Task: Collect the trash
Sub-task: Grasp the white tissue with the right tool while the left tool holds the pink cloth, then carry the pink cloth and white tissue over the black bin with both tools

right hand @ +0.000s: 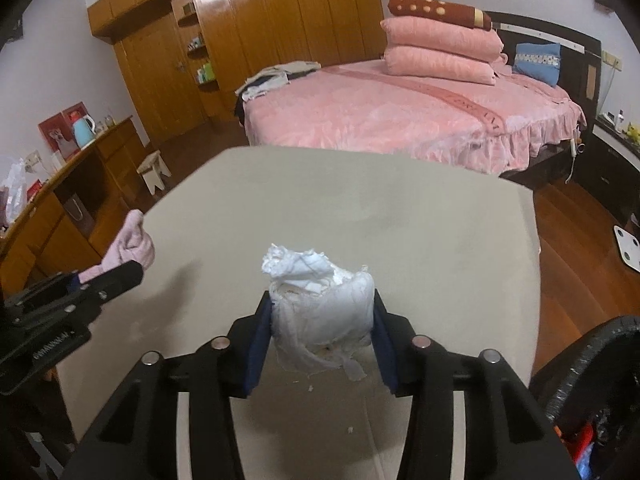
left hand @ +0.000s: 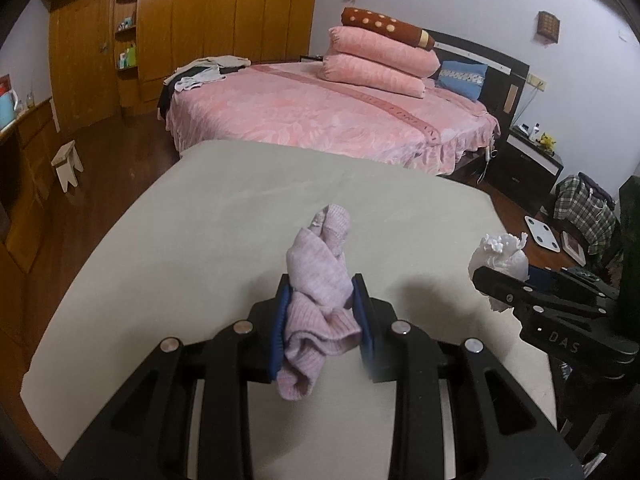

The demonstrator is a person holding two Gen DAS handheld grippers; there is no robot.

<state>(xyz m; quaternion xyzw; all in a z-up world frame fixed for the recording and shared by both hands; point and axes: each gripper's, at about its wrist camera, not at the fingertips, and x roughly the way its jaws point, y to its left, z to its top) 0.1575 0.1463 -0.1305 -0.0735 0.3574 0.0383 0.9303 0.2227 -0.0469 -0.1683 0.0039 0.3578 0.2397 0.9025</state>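
Fingers of right gripper [right hand: 322,330] clamp a torn white tissue wad [right hand: 320,304] above the desk [right hand: 440,240]; trash bag [right hand: 592,384] waits lower right, nearest. Left gripper [left hand: 322,312] pinches pink sock [left hand: 320,280].

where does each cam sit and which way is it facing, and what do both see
Left wrist: rides the left gripper, looking down over the beige table toward the pink bed; its fingers clamp a pink sock, and the right gripper shows at right.
Right wrist: rides the right gripper, same heading, clamping a white tissue wad; the left gripper shows at left.
Shared: table, bed, wardrobe, both held items.
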